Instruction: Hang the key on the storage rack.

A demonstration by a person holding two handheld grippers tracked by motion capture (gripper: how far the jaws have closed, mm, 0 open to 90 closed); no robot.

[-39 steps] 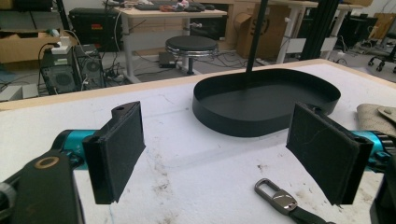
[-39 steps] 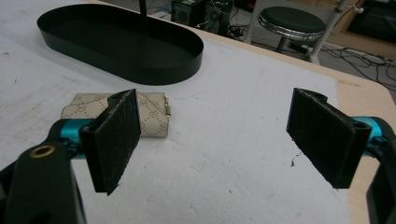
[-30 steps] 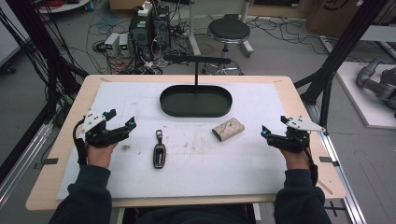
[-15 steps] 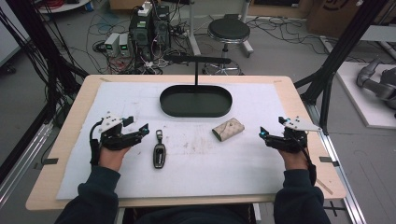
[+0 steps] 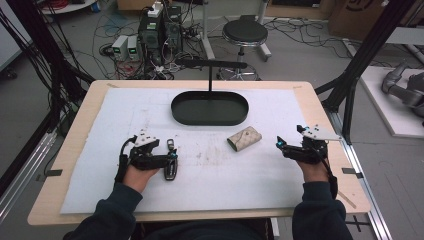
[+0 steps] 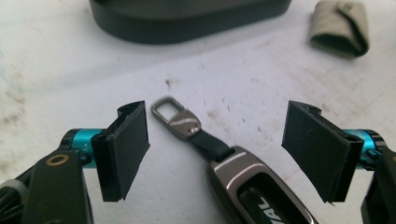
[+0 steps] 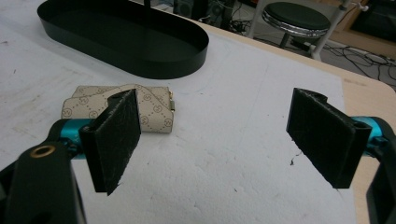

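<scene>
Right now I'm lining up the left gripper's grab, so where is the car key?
In the high view the car key lies left of centre on the white mat, at the left gripper's tips, its ring toward the black tray.

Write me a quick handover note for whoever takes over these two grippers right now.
Left gripper: open, jaws either side of the key fob, not closed on it.
Right gripper: open, holding nothing, wallet ahead of it.
Fob and wallet both lie on the white mat; the black tray holds nothing.
Done: nothing gripped yet.
Left: probably close on the fob, and likely move both things to the tray.
</scene>
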